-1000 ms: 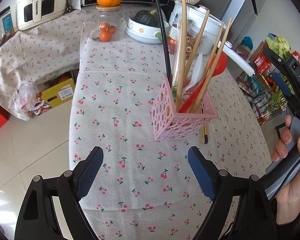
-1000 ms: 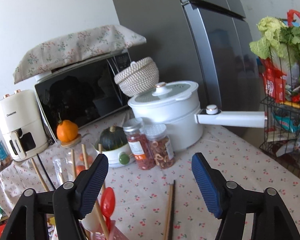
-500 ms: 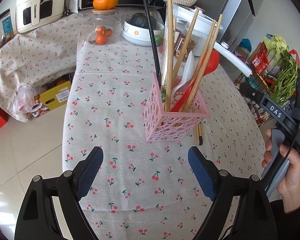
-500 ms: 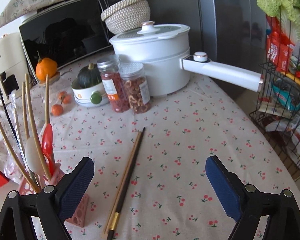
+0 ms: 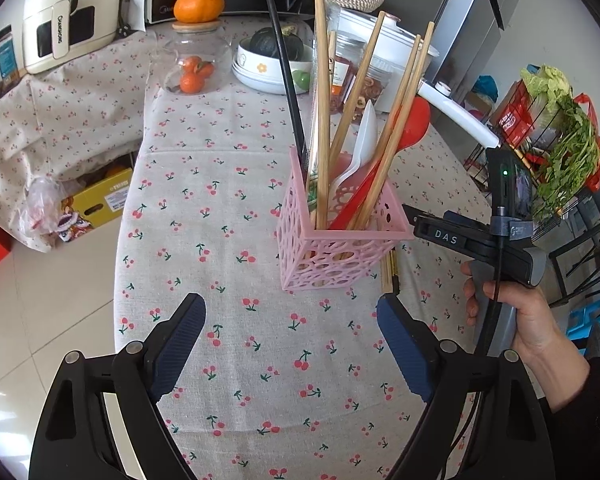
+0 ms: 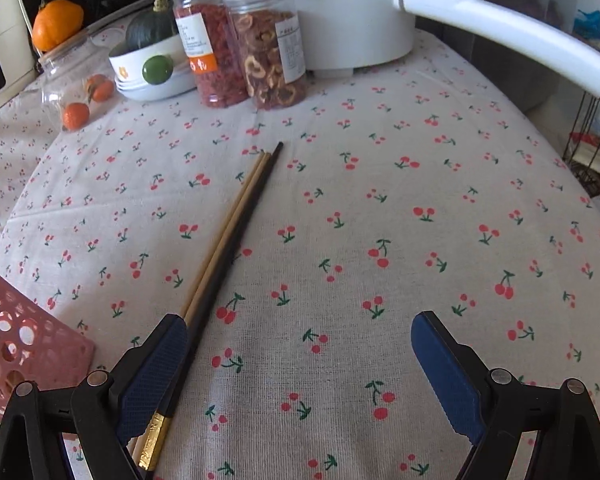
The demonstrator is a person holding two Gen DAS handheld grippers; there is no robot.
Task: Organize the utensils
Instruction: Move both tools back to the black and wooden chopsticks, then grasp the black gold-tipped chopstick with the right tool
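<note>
A: Left view: my left gripper (image 5: 291, 344) hangs wide open, empty, short of the pink utensil holder (image 5: 336, 236).

B: Right view?

A: My right gripper (image 6: 299, 364), jaws just opened wide, holds nothing. The chopsticks (image 6: 232, 232) lie by one finger (image 6: 156, 376); closing off-centre could roll them away.

Ahead of my right gripper (image 6: 298, 364) the tablecloth (image 6: 380, 200) lies bare to the right of the loose chopsticks (image 6: 236, 224), a broad lane toward the pot (image 6: 340, 20). The jars (image 6: 240, 40) and the pot's long handle (image 6: 500, 32) wall off the far edge. To the left the pink holder (image 5: 332, 248) blocks passage, its sticks leaning outward. My left gripper (image 5: 290, 340) has open cloth before it; the gap beside the holder looks narrow, I think.
</note>
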